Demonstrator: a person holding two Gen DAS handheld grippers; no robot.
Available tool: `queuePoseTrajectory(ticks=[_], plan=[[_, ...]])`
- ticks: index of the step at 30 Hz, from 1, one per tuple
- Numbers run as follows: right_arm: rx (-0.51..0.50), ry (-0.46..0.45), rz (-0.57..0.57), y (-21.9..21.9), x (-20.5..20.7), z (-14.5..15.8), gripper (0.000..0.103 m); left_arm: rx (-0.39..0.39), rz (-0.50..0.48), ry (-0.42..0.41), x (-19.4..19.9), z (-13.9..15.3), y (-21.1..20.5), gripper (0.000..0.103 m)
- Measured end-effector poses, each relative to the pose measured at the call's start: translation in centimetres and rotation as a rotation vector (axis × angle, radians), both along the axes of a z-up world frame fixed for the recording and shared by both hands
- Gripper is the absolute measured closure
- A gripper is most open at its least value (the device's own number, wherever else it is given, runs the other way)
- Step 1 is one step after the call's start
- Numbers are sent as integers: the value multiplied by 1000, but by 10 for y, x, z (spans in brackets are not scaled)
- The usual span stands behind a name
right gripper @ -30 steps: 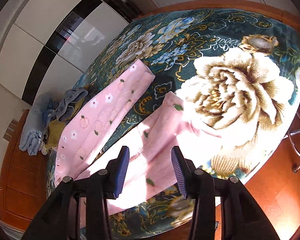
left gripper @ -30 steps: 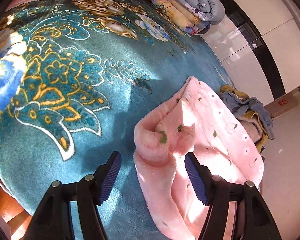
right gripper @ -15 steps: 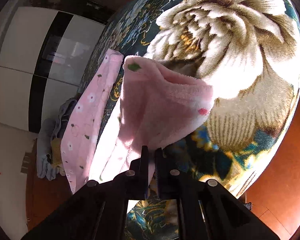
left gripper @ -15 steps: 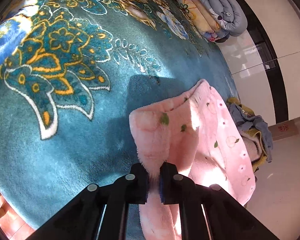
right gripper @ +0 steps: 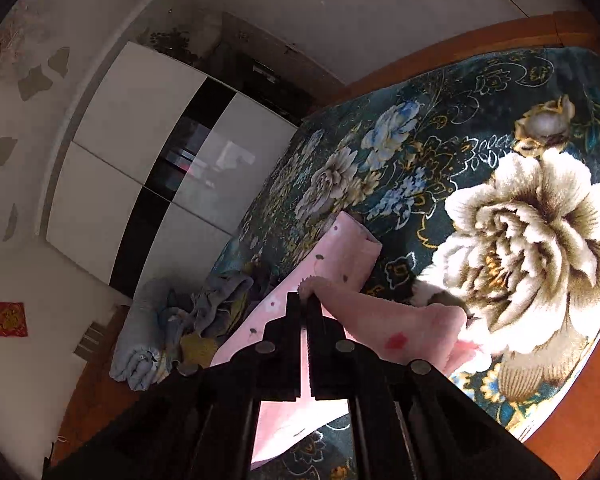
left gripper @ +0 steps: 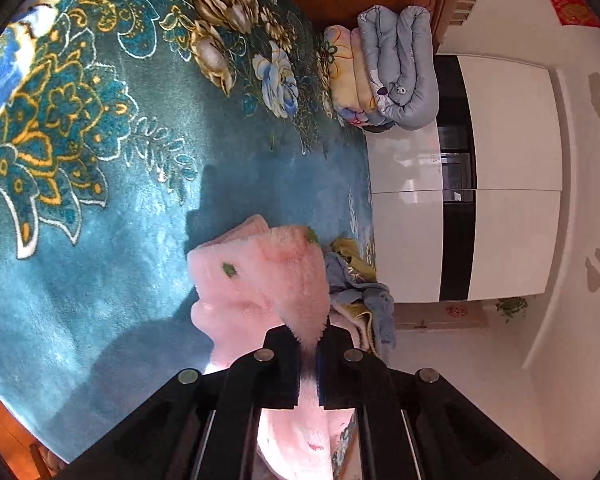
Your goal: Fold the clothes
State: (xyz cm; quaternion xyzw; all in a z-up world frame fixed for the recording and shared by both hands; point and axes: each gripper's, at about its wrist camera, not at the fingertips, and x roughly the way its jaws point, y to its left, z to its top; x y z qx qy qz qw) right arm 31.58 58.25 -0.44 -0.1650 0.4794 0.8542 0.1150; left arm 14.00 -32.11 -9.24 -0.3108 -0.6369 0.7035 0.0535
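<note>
A pink fleece garment (left gripper: 260, 280) with small leaf and flower prints lies on the bed, partly lifted. My left gripper (left gripper: 308, 340) is shut on a fluffy edge of it, which bunches up just ahead of the fingers. My right gripper (right gripper: 304, 300) is shut on another edge of the same pink garment (right gripper: 400, 328). That edge drapes to the right over the bedspread. A flat pink part (right gripper: 340, 252) stretches away towards the far edge of the bed.
The bed carries a teal floral plush blanket (left gripper: 100, 200) (right gripper: 520, 220). A heap of blue and yellow clothes (left gripper: 360, 292) (right gripper: 216, 300) lies at the bed's edge. Folded quilts (left gripper: 388, 64) are stacked by the wooden headboard. A white and black wardrobe (right gripper: 160, 176) stands beyond.
Both grippers closed on edges of the pink garment and lifted them off the bed. Both views have since tilted up, and the cloth now bunches higher.
</note>
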Motion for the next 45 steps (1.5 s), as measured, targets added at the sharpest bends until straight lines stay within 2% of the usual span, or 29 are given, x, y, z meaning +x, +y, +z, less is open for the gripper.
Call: queuePoseTrajectory(ticks=[4,8,11,15,18,22,26,27,29,30,32,33,34,37,38,40,43,45], plan=[[35,-85,6,11,-76,12,101,23,26,-26,-49,14,8,97],[53,-190,7,26,-160,5,101,14,42,-84,-108,10,15,97],[67,-271,18,34,-221,-11,101,-5,56,-118,-151,0,18,97],[65,-362,40,38,-285,-48,101,-23,72,-163,-197,-28,21,97],[64,-418,54,39,-314,-72,101,-42,65,-196,-221,-52,23,97],[86,-453,85,37,-326,-88,100,-50,58,-233,-237,-80,28,97],[108,-487,116,34,-339,-104,97,-61,19,-229,-244,-89,34,93],[115,-492,124,33,-340,-105,97,-58,11,-217,-242,-87,35,88],[132,-487,138,29,-336,-97,96,-54,-15,-189,-237,-79,38,58],[142,-472,150,27,-332,-89,94,-60,-36,-170,-231,-72,39,52],[165,-416,187,19,-321,-73,79,-82,-69,-119,-217,-57,38,45],[185,-386,205,14,-313,-63,64,-98,-81,-87,-209,-49,37,44],[208,-360,223,9,-304,-54,55,-127,-83,-74,-197,-42,33,42],[249,-299,247,-4,-267,-36,54,-202,-77,-97,-159,-42,22,41],[252,-276,252,-7,-252,-32,54,-202,-78,-113,-146,-49,19,41],[225,-232,255,-10,-217,-33,48,-140,-86,-128,-124,-68,12,41],[136,-214,249,-6,-168,-48,47,-26,-90,-143,-109,-95,13,39],[61,-229,231,-1,-145,-62,42,-1,-66,-143,-108,-101,14,36]])
